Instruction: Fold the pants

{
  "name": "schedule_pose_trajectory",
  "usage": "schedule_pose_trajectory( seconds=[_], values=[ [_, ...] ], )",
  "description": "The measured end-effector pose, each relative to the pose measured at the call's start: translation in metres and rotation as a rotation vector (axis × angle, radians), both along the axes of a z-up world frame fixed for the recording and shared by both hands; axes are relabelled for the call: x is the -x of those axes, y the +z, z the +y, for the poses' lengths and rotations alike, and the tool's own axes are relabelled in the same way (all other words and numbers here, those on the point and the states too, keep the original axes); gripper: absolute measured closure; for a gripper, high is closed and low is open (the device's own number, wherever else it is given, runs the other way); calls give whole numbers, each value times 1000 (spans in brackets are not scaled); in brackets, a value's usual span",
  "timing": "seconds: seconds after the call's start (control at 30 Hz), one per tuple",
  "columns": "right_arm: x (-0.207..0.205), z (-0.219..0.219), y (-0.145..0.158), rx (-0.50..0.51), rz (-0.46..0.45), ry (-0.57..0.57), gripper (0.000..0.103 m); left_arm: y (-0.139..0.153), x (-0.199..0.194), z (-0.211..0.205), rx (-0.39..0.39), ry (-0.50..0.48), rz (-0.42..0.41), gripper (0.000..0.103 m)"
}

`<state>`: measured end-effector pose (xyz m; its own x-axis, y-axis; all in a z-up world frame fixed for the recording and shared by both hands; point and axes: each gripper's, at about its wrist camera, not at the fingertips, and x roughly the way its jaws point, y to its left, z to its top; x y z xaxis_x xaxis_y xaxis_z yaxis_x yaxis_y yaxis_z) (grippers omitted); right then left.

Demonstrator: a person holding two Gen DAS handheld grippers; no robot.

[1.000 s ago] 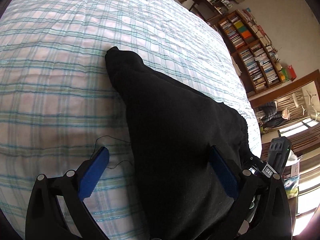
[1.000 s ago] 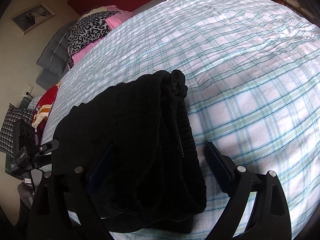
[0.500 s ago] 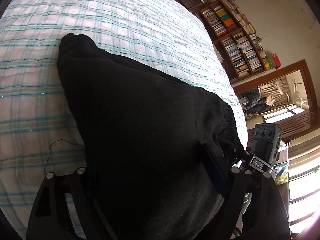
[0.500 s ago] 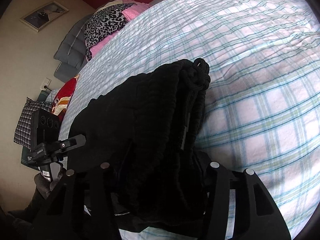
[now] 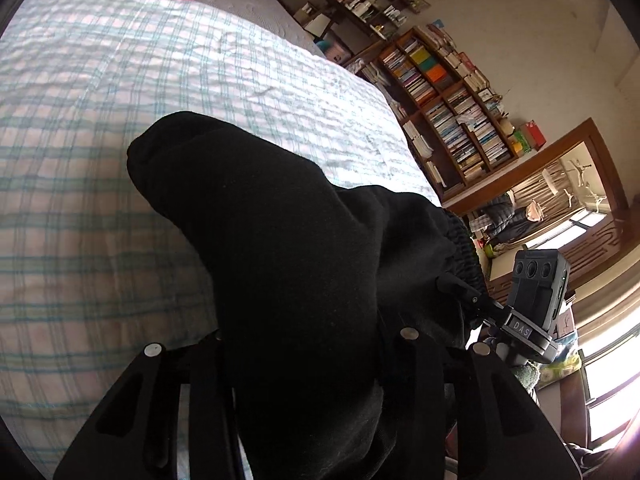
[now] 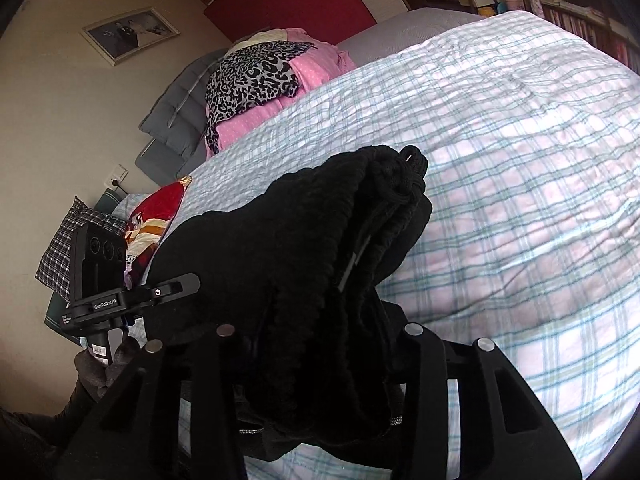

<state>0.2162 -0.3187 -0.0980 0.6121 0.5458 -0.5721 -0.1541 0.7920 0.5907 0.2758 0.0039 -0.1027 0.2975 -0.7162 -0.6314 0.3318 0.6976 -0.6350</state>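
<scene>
Both grippers, wide apart a second ago, now clench the black folded fleece pants (image 5: pixel 304 264) — left gripper (image 5: pixel 308 344) on the leg end, right gripper (image 6: pixel 320 340) on the gathered waistband (presumably for carrying) — lifted off the plaid-quilted bed (image 6: pixel 520 160).

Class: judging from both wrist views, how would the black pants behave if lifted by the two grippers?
The black pants probably flop: the fabric bulges and drapes between the closed jaws. The bunched, thick waistband suggests some weight, so unheld layers may sag or unfold.
</scene>
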Motion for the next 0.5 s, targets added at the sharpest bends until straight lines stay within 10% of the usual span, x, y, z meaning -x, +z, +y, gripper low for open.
schedule_pose_trajectory(
  seconds=[0.5],
  values=[
    [-152,19,-18,50,3,-14,61,-25,-133,6,-76,83,18,63]
  ],
)
